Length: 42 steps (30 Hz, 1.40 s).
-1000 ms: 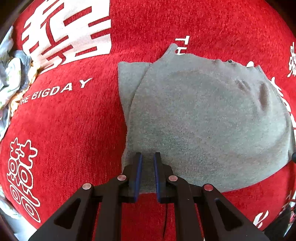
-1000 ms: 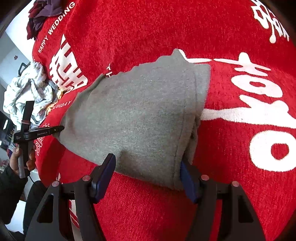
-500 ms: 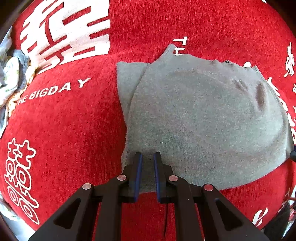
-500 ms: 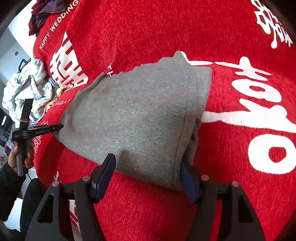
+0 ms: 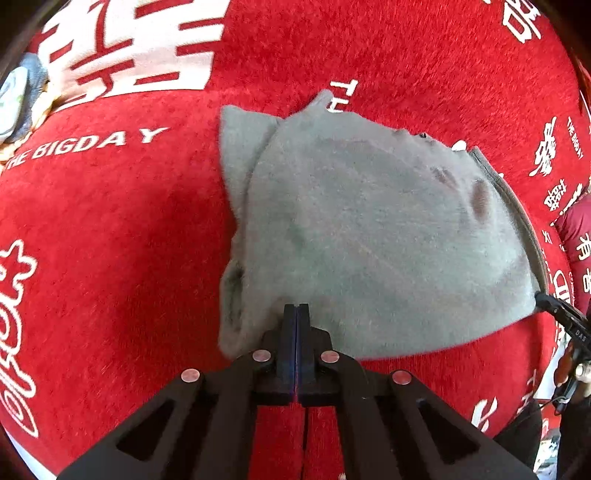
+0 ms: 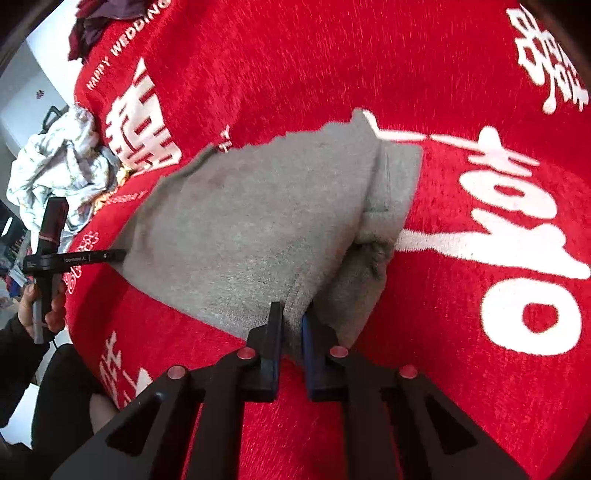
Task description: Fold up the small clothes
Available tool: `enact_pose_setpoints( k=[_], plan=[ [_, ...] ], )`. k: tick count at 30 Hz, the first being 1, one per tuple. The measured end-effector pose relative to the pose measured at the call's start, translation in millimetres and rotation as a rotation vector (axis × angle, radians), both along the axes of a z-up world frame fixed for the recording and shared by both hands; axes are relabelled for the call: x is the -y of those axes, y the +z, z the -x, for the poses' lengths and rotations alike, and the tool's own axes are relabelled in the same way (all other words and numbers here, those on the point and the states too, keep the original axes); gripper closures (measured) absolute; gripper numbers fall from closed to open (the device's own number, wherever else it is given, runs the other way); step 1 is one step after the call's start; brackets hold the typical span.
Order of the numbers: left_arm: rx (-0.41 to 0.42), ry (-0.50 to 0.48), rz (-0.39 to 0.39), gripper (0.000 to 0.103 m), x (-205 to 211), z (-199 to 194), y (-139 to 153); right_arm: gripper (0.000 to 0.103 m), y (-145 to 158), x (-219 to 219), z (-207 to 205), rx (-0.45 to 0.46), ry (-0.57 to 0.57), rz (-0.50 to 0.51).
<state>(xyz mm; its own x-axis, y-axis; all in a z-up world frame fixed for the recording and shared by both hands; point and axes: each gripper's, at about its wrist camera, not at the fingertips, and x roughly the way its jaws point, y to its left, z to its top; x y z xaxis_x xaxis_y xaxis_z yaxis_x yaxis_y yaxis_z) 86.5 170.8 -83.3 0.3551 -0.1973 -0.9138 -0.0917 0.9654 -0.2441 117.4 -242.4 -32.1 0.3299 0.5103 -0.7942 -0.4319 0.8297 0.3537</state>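
- The left gripper (image 5: 296,308) points steeply down, its jaws just closed fully together, pinching the cloth's near edge.
- The right gripper (image 6: 293,314) also tilts down, its jaws just closed tight on a fold of cloth.

Left gripper (image 5: 296,314) on grey garment (image 5: 369,240)

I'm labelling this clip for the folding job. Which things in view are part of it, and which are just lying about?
In the job:
- grey garment, flat on the red blanket
- left gripper, closed on its near edge
- right gripper, just closed on its near edge

Lying about:
- pale crumpled clothes
- dark clothes
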Motion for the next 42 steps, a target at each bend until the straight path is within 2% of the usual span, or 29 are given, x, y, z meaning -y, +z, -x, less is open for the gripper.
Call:
enact_pose_setpoints(
  k=[3, 4, 6, 8, 13, 18, 20, 24, 25, 26, 31, 34, 36, 39, 42],
  plan=[
    [-0.015, 0.011, 0.006, 0.103, -11, 8, -4, 0.094, 3, 6, 4, 0.018, -0.024, -0.01],
    [-0.015, 0.013, 0.029, 0.103, -15, 8, -5, 0.094, 1, 9, 4, 0.018, -0.042, -0.014],
    [-0.016, 0.02, 0.064, 0.103, -18, 4, -5, 0.088, -8, 13, 1, -0.028, -0.051, -0.014],
    [-0.034, 0.018, 0.087, 0.103, -16, -4, -5, 0.081, -11, 10, -1, -0.028, -0.038, -0.008],
    [-0.089, -0.007, 0.084, 0.103, -3, -26, -18, 0.081, -18, 6, -12, -0.044, -0.043, -0.04],
    [-0.061, -0.01, 0.165, 0.103, -3, -28, -21, 0.08, -27, 7, -16, -0.077, -0.03, -0.076],
    [-0.064, -0.001, 0.147, 0.103, -3, -29, -24, 0.08, -29, 6, -17, -0.085, -0.026, -0.075],
    [-0.065, 0.031, 0.161, 0.103, -8, -29, -20, 0.077, -31, 13, -23, -0.113, -0.054, -0.133],
    [-0.057, 0.029, 0.152, 0.103, -8, -27, -16, 0.08, -29, 12, -22, -0.103, -0.044, -0.135],
    [-0.052, 0.024, 0.147, 0.103, -7, -27, -14, 0.096, -25, 11, -20, -0.085, -0.031, -0.137],
    [-0.004, 0.024, 0.121, 0.103, -11, -10, 4, 0.096, 4, 17, -6, -0.009, -0.024, -0.201],
    [-0.062, 0.069, 0.138, 0.103, -24, -8, -15, 0.096, -18, 19, -8, -0.076, -0.043, -0.159],
    [-0.039, 0.066, 0.188, 0.103, -28, -6, -13, 0.096, -34, 15, -8, -0.106, -0.041, -0.112],
    [0.029, 0.039, 0.168, 0.103, -22, -7, 6, 0.091, -32, 17, -8, -0.104, -0.061, -0.14],
    [-0.032, 0.007, 0.151, 0.103, -17, -22, 0, 0.085, -30, 15, -10, -0.1, -0.056, -0.14]
  ],
)
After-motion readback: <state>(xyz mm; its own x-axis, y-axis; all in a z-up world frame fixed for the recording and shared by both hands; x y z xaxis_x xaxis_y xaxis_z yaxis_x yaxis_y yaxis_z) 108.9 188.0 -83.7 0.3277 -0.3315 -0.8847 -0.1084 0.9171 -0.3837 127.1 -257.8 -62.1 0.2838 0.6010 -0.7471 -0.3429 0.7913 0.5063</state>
